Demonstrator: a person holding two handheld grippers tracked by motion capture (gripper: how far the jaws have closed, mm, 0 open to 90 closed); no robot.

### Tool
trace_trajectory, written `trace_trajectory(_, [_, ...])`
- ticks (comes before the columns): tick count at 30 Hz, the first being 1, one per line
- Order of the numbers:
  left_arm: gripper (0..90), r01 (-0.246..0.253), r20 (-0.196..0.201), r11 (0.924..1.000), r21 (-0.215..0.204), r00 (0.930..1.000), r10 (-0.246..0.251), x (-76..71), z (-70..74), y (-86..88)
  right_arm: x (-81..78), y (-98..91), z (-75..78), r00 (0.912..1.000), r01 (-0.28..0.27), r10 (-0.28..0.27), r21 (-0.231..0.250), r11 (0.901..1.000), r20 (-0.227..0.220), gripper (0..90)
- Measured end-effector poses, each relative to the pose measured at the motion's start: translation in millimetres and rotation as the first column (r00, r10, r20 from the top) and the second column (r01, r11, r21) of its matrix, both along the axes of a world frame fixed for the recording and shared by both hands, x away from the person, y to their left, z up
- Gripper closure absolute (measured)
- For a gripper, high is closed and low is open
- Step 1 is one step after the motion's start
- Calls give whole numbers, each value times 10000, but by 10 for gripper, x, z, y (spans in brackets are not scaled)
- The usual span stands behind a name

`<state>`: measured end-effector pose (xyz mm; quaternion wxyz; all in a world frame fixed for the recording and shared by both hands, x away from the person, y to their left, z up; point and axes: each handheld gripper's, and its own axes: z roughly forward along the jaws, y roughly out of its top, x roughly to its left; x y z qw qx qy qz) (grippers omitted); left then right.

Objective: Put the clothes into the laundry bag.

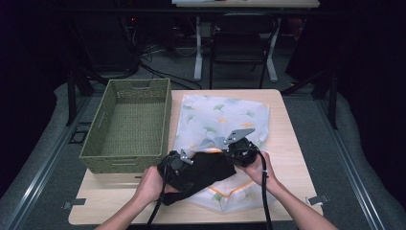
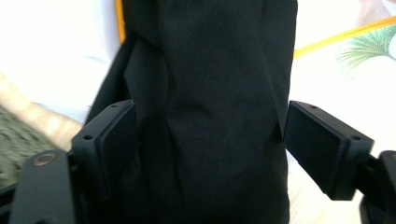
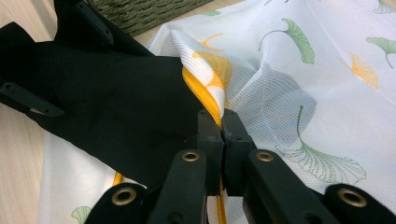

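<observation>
Dim room around a wooden table (image 1: 287, 143). At left sits a green woven basket (image 1: 127, 124). Next, the left tool (image 1: 176, 165) is spread wide, its jaws either side of a black garment (image 1: 206, 170) without pinching it. Right of it, the right tool (image 1: 241, 149) is clamped on the yellow-trimmed edge of the leaf-print bag (image 1: 220, 117). Lifting that edge higher should widen the mouth, so the garment slides in cleanly.

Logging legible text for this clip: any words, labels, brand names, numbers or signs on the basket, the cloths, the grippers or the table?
None can be read. The woven basket, the black cloth, the leaf-print cloth, the left gripper, the right gripper and the table carry no visible writing; the print is only leaves.
</observation>
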<state>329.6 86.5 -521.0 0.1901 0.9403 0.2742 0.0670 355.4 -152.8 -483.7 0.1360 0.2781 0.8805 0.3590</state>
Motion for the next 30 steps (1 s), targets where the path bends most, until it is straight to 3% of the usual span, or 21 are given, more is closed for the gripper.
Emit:
trace_trajectory(3, [267,135,-108,9998,160,9999,-134,36,-105,-9,7,7,-9,10000,-38,38,-19,10000,-13,885])
trace_trajectory(5, [350,464,-81,9989,-94,9989,-464,51,-142,18,6,9,-10,10000,-59,59,-47,10000,-13,885])
trace_trajectory(8, [540,536,-286,9964,-650,9980,-556,60,-184,66,1,11,-14,10000,-24,23,-45,10000,-58,885])
trace_trajectory(12, [679,466,-314,9955,-827,9983,-493,58,-190,73,0,25,-26,10000,-62,61,-135,9999,-74,885])
trace_trajectory(23, [718,-301,-378,9880,-1517,9990,247,96,-96,2,-5,41,17,9999,-109,108,-57,9999,-62,886])
trace_trajectory(28, [717,-663,-417,9820,-1770,9973,598,143,-42,-69,-18,72,39,9997,-224,224,14,9997,22,886])
trace_trajectory(30, [717,-850,-474,9752,-2044,9959,768,166,-11,-93,-29,80,56,9997,-254,253,66,9997,66,885])
